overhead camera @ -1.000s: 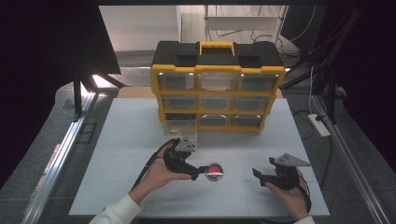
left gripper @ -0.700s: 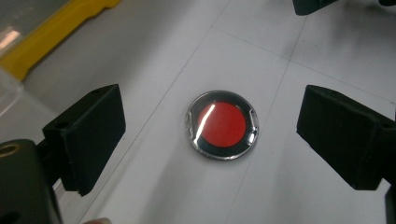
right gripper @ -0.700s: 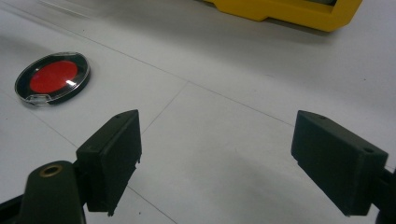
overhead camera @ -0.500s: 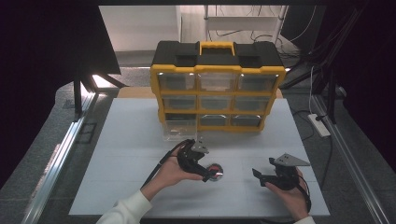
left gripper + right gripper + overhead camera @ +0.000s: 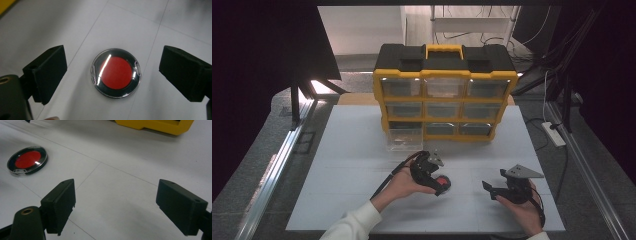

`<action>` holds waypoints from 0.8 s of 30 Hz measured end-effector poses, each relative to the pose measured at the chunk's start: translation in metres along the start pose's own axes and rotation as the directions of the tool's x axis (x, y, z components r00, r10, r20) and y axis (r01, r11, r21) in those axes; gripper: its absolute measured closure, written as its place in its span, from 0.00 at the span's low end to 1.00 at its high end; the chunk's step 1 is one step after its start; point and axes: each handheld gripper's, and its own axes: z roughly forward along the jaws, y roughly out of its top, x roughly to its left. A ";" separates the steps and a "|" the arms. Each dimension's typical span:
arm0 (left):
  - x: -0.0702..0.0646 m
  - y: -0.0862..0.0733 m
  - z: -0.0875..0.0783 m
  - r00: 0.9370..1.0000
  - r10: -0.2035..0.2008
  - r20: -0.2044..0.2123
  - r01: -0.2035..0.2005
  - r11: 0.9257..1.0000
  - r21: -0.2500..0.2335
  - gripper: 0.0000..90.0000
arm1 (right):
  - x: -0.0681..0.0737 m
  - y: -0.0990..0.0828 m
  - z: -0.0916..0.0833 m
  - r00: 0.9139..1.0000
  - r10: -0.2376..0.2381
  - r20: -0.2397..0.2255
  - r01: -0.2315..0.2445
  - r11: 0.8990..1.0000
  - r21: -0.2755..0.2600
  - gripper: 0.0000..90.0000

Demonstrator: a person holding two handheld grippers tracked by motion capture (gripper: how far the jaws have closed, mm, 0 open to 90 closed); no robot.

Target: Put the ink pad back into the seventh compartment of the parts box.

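- Round case (image 5: 116, 73): flat clear-lidded disc with a black ring and a red centre, lying face up on the table (image 5: 352, 165). Being circular, it has no long axis. Two small tabs sit on its rim, at 3 and 9 o'clock in the left gripper view. In the high view it lies just right of table centre, towards the near edge.
- Left gripper (image 5: 113, 72): poised above the round case, looking down on it. Jaws wide open, one on each side of the case, clear of its rim; nothing held.
- Right gripper (image 5: 491, 189): at 3 o'clock from the case, well apart, low over the table. Jaws wide open, empty. In its own view the case sits at 10 o'clock.
- Table: white matt surface with thin seam lines.
- Drawer cabinet (image 5: 444, 90): yellow and black, handle on top, at 12 o'clock on the table; one clear drawer (image 5: 404, 139) pulled out at its bottom left.
- Room: dark surroundings, grey floor, power strip (image 5: 553, 133) at 3 o'clock.
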 end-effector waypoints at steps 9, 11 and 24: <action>-0.002 -0.001 0.012 1.000 0.008 -0.008 -0.008 0.999 0.041 0.09 | 0.000 0.000 0.000 1.000 -0.001 0.001 0.001 1.000 0.002 0.18; -0.003 -0.001 0.015 1.000 0.011 -0.010 -0.011 0.999 0.053 0.09 | 0.000 0.000 0.000 1.000 -0.001 0.001 0.001 1.000 0.002 0.18; -0.003 -0.003 0.027 0.999 0.014 -0.029 -0.011 0.995 0.102 0.08 | 0.000 -0.001 0.001 1.000 -0.007 0.002 0.007 1.000 0.012 0.18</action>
